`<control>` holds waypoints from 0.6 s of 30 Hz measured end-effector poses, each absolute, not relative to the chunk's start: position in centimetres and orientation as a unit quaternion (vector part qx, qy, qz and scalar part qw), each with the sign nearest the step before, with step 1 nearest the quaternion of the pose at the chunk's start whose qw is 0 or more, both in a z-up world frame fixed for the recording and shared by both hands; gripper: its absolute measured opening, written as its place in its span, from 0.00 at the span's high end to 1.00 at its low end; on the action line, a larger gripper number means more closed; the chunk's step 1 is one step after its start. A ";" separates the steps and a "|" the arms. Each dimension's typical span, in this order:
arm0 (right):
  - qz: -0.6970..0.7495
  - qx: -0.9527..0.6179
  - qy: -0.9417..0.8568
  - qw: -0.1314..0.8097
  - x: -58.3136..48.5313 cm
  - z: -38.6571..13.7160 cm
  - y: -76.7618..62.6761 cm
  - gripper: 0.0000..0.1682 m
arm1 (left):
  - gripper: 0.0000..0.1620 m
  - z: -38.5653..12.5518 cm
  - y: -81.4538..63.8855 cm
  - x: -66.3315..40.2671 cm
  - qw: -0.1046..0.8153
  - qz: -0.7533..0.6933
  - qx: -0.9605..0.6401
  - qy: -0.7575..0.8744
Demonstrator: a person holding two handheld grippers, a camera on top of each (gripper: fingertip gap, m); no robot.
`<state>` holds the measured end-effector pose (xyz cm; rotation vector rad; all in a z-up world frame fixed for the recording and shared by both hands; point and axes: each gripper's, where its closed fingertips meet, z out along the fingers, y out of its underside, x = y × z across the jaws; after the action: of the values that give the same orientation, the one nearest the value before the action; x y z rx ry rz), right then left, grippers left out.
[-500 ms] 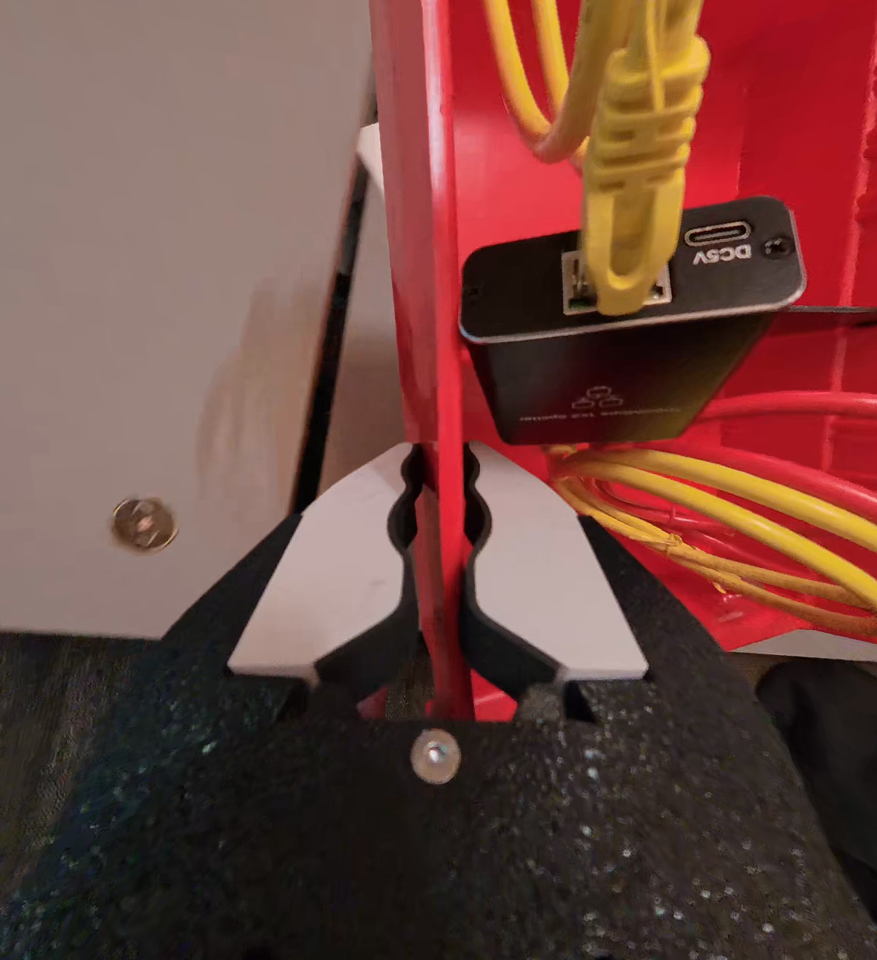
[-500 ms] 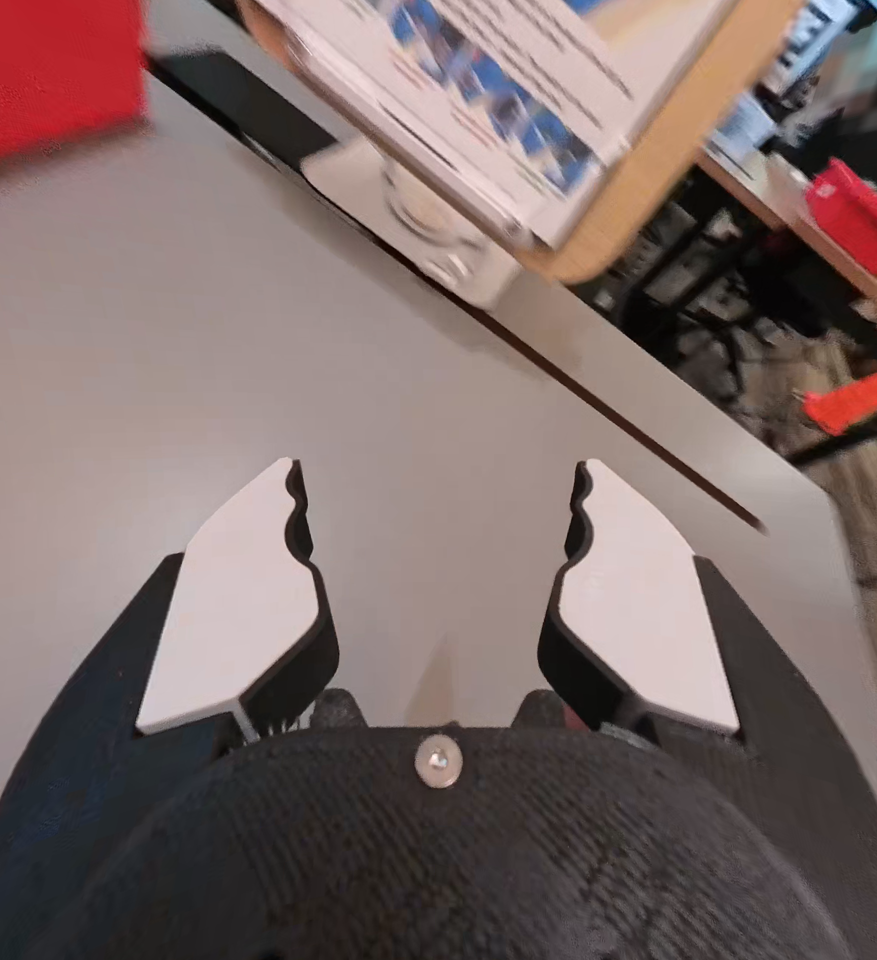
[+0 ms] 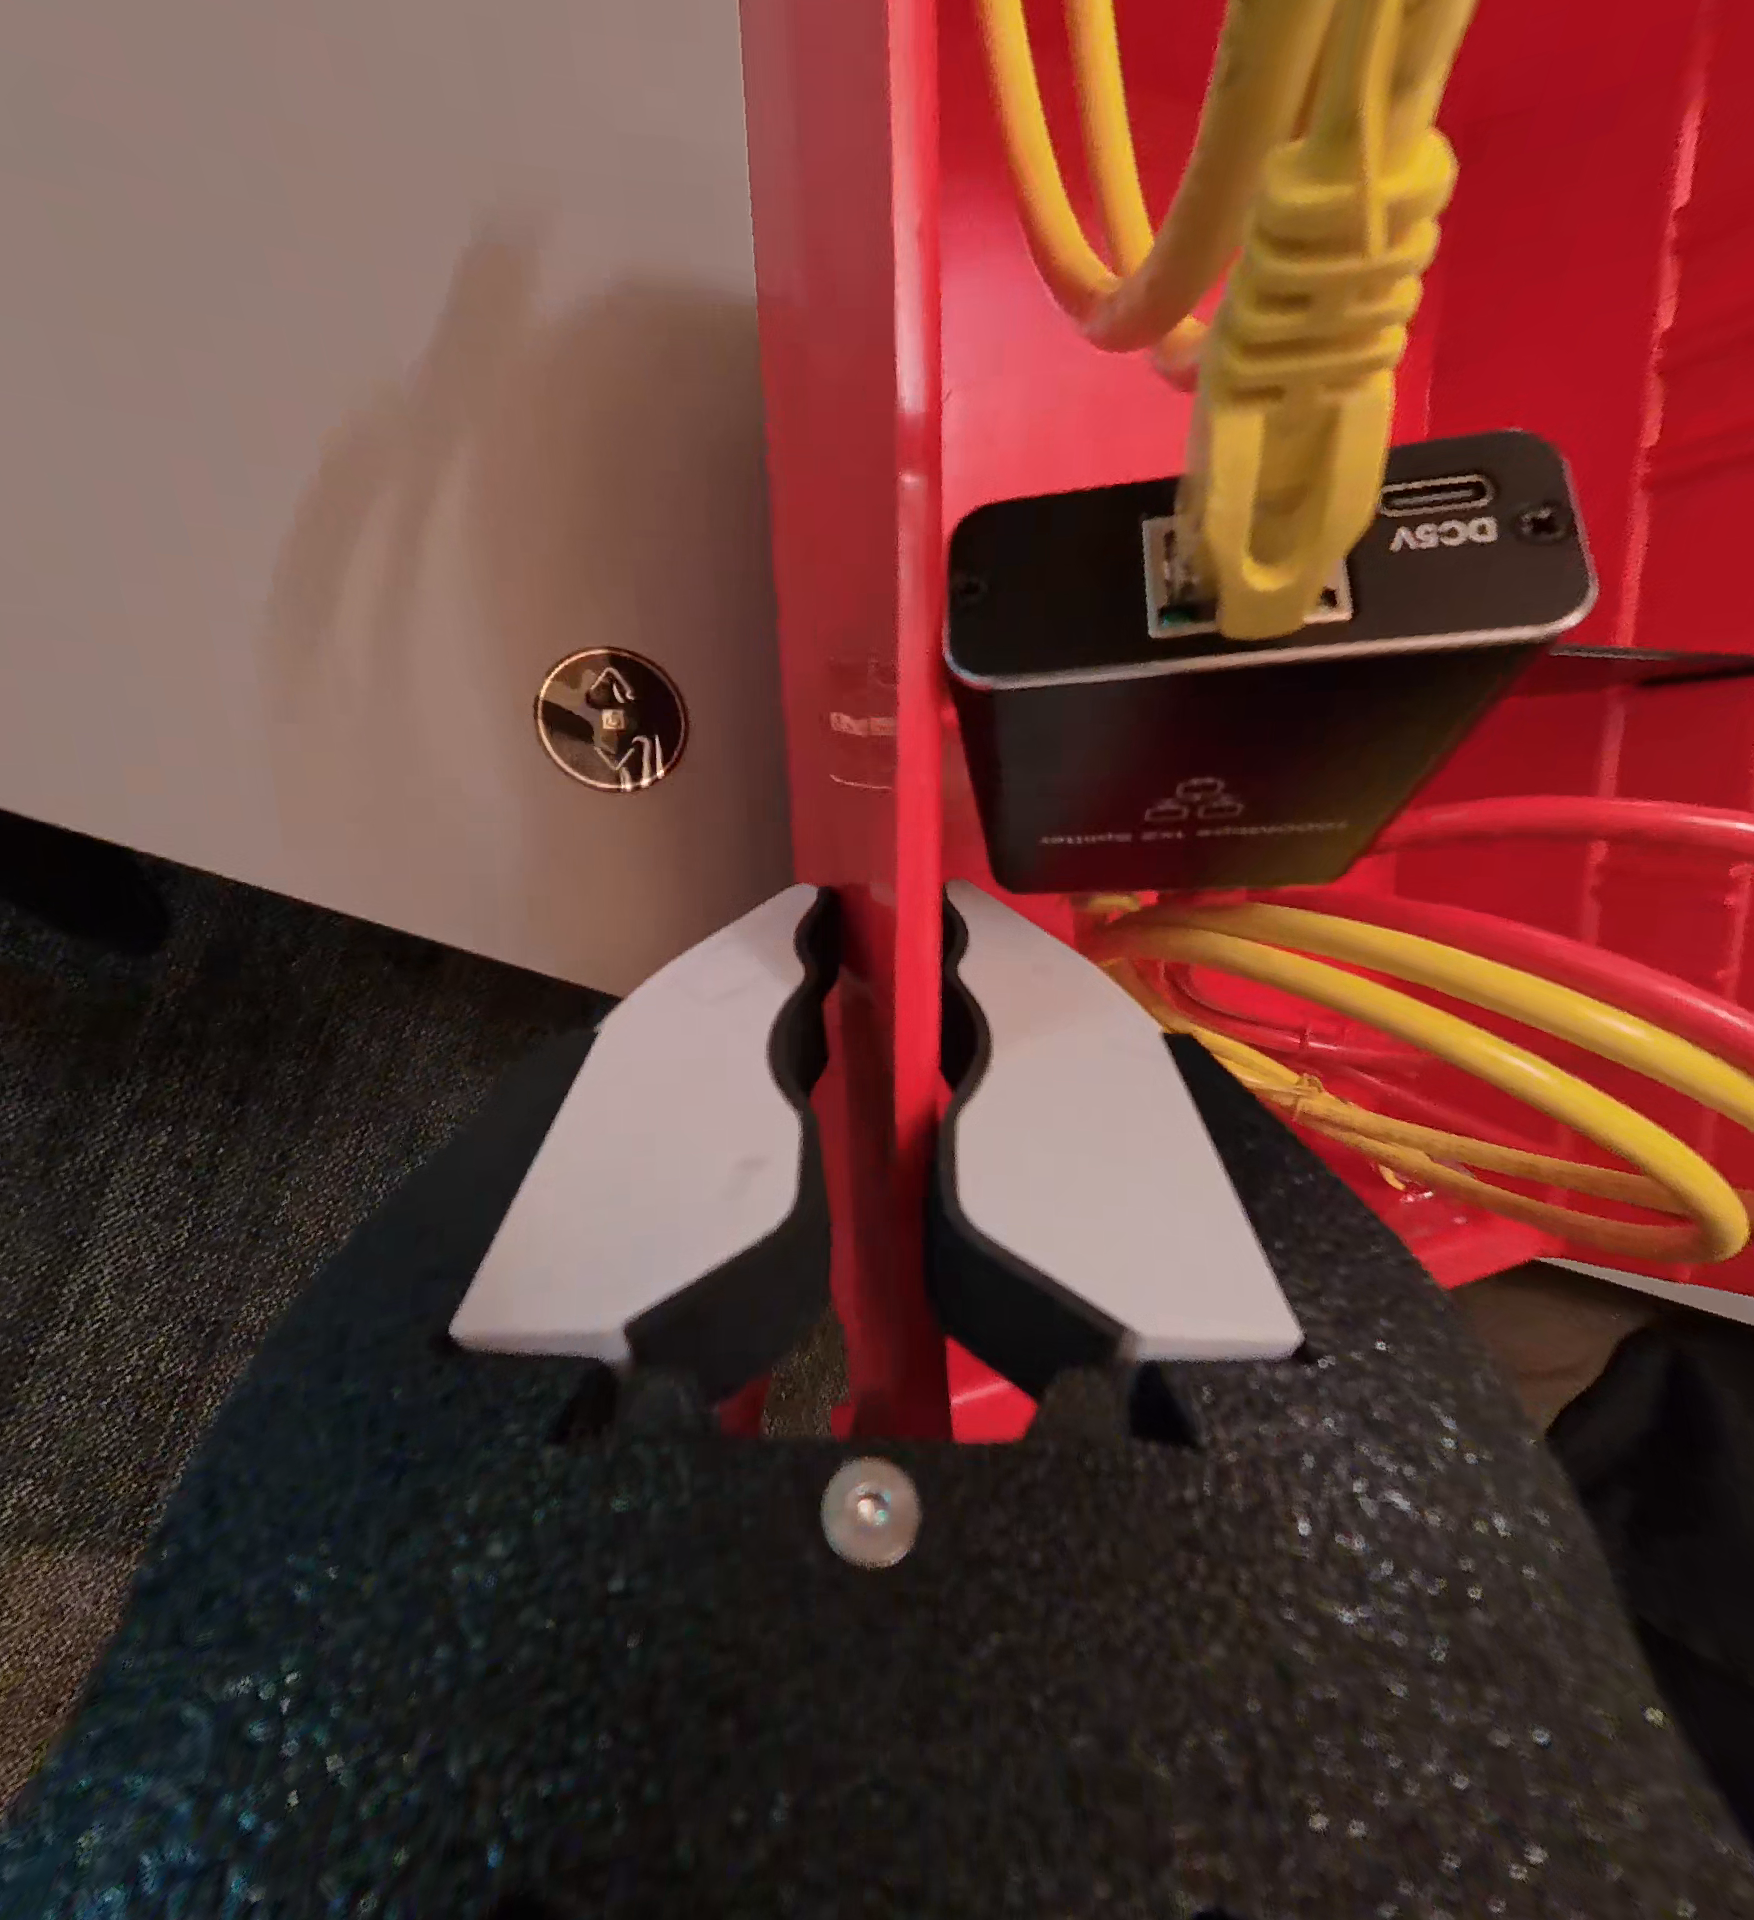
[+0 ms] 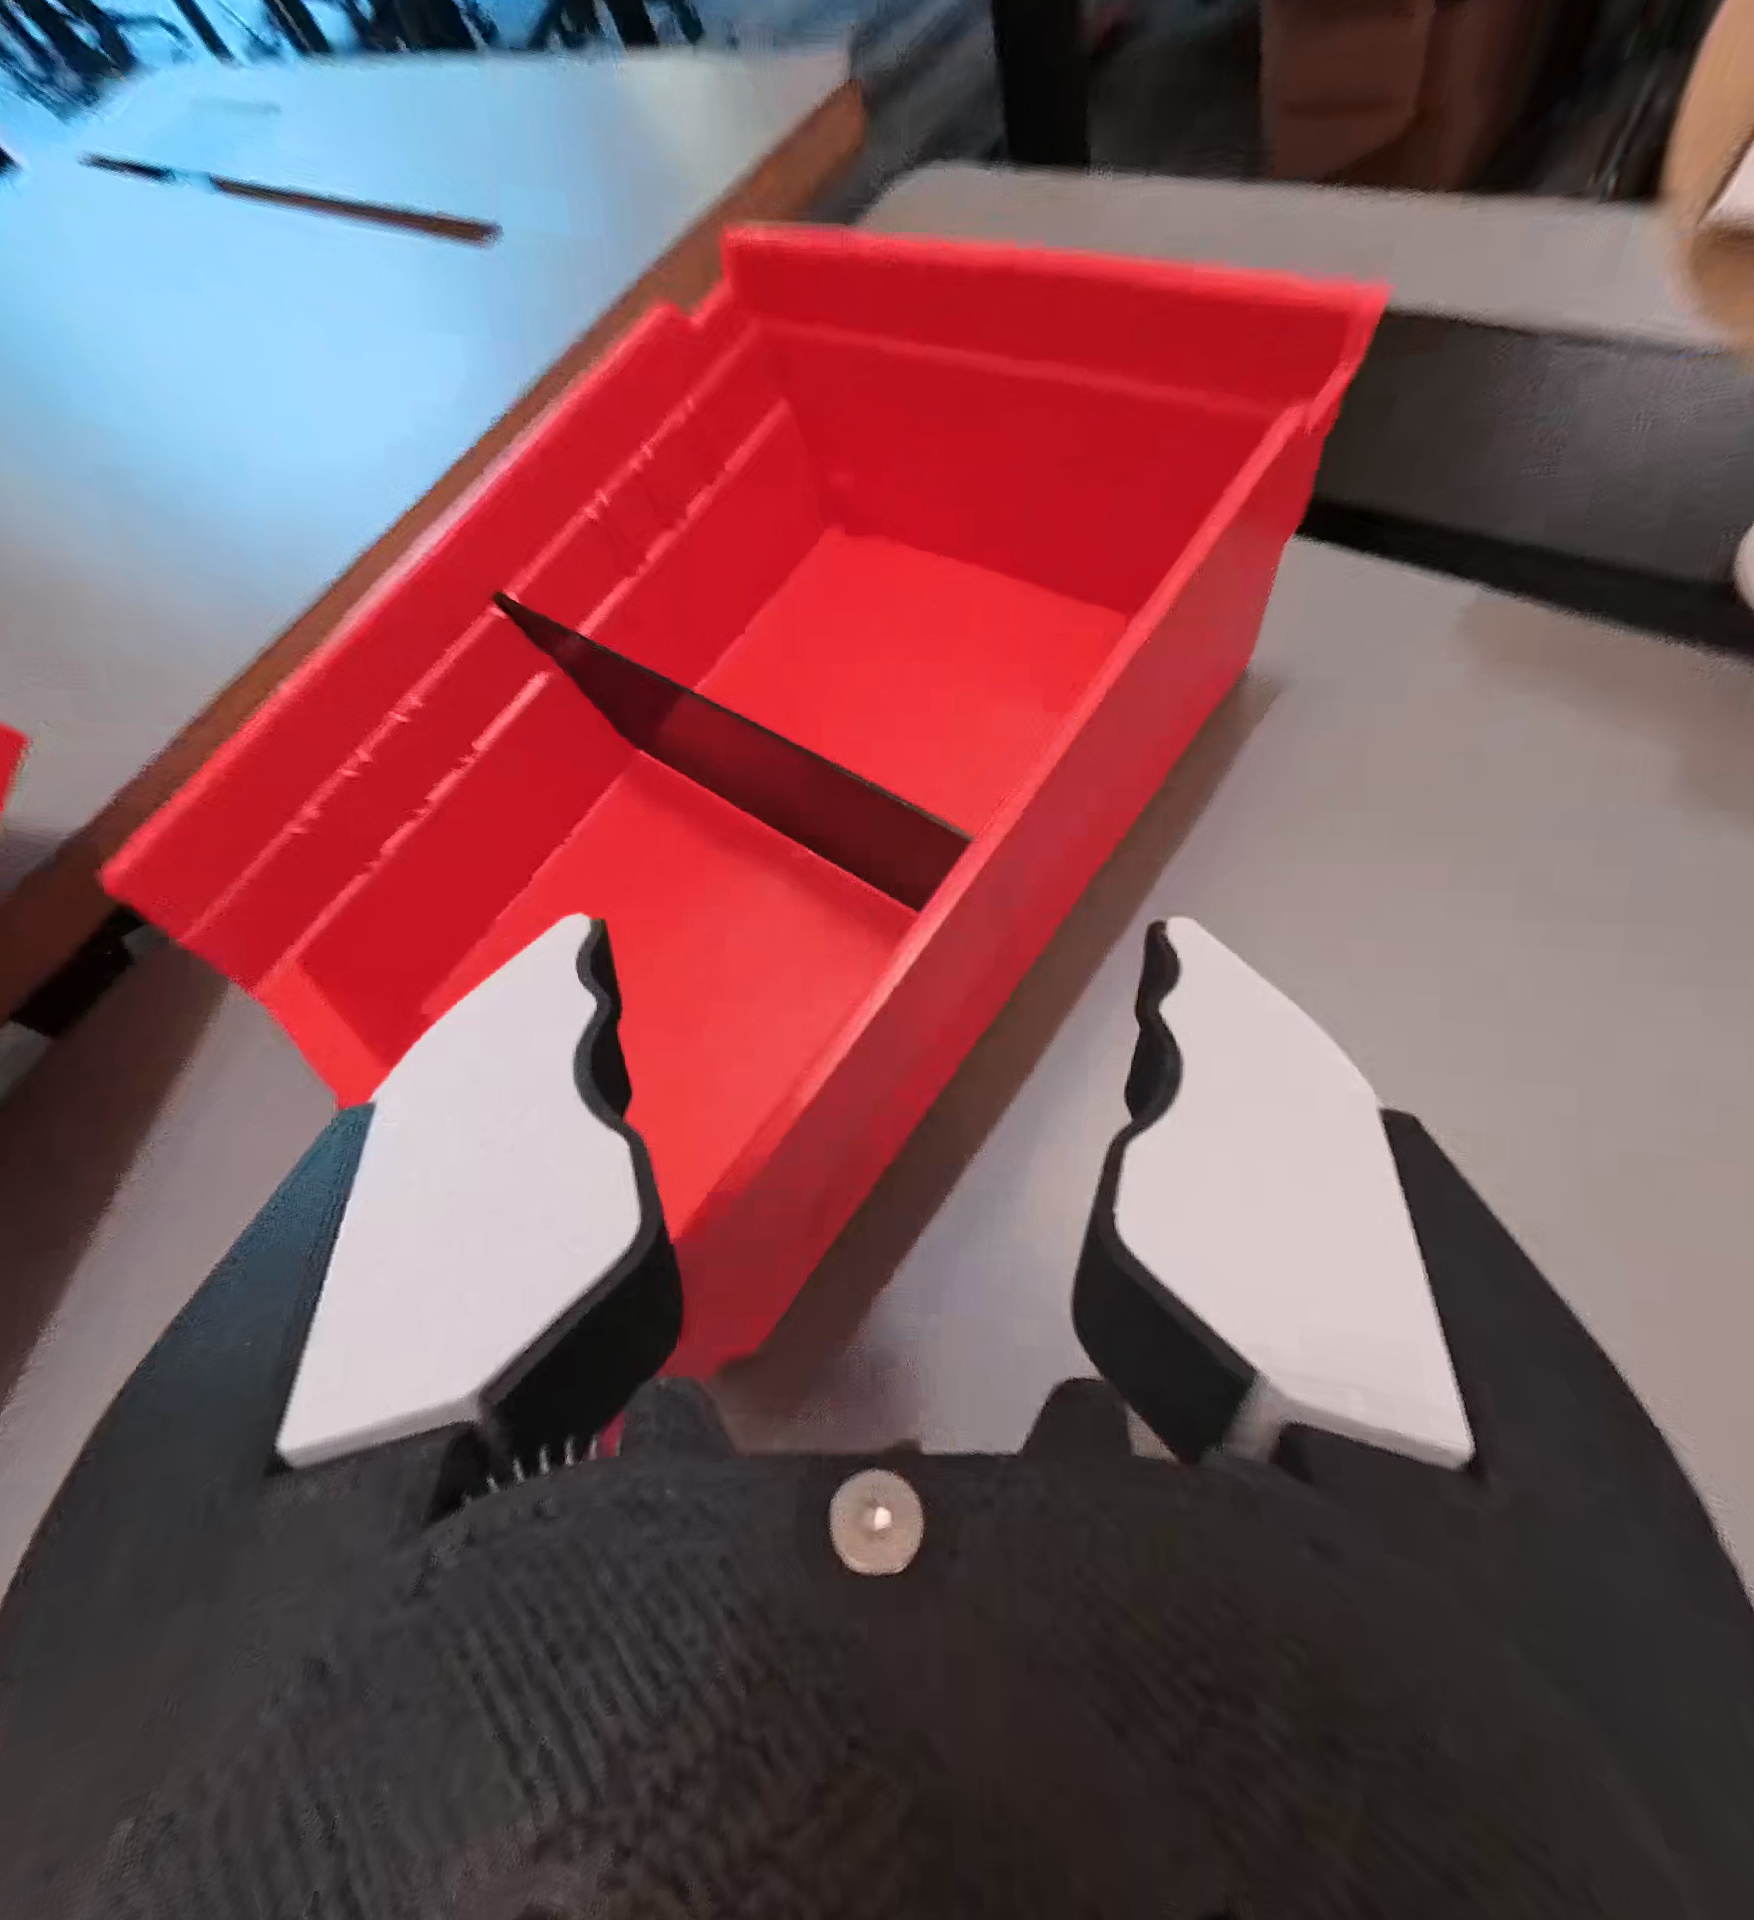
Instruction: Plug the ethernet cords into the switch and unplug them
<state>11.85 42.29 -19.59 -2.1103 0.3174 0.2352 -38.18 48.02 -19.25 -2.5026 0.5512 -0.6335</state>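
Switch [image 3: 1257,665]: small black box w/ metal-edged port face, inside red bin [image 3: 1735,416] beside its side wall. Two yellow ethernet plugs [image 3: 1278,499] seated in its port block; yellow and red cords [image 3: 1475,1049] coiled below. Left gripper [image 3: 878,935]: jaws clamped on the bin's wall edge. Right gripper [image 4: 878,971]: jaws wide apart, holding nothing, over corner of a second bin [image 4: 1112,748], empty, w/ black divider [image 4: 748,748], on grey table [image 4: 1475,831].

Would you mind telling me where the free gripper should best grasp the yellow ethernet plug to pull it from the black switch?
Probably the moulded yellow boot just above the small black switch, pinched across its sides. The plug stands out of the port, cable running straight on, so coming along that line lets it draw straight out.
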 end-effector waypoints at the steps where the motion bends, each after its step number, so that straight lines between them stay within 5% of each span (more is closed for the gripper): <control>1: 0.098 -0.871 0.135 0.462 11.4 -20.9 42.9 0.42 | 0.89 -19.5 48.1 -38.3 0.246 -0.232 -0.919 0.202; 11: 0.156 -0.856 0.242 0.428 12.5 -24.2 44.2 0.80 | 0.86 -19.8 49.5 -36.8 0.248 -0.245 -0.908 0.232; 18: 0.163 -0.877 0.149 0.426 13.8 -22.8 41.2 0.84 | 0.92 -19.9 50.5 -33.1 0.256 -0.207 -0.898 0.292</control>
<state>13.75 41.22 -22.82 -2.1925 0.3715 0.4071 -33.12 50.52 -19.87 -2.4380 0.7913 -0.5623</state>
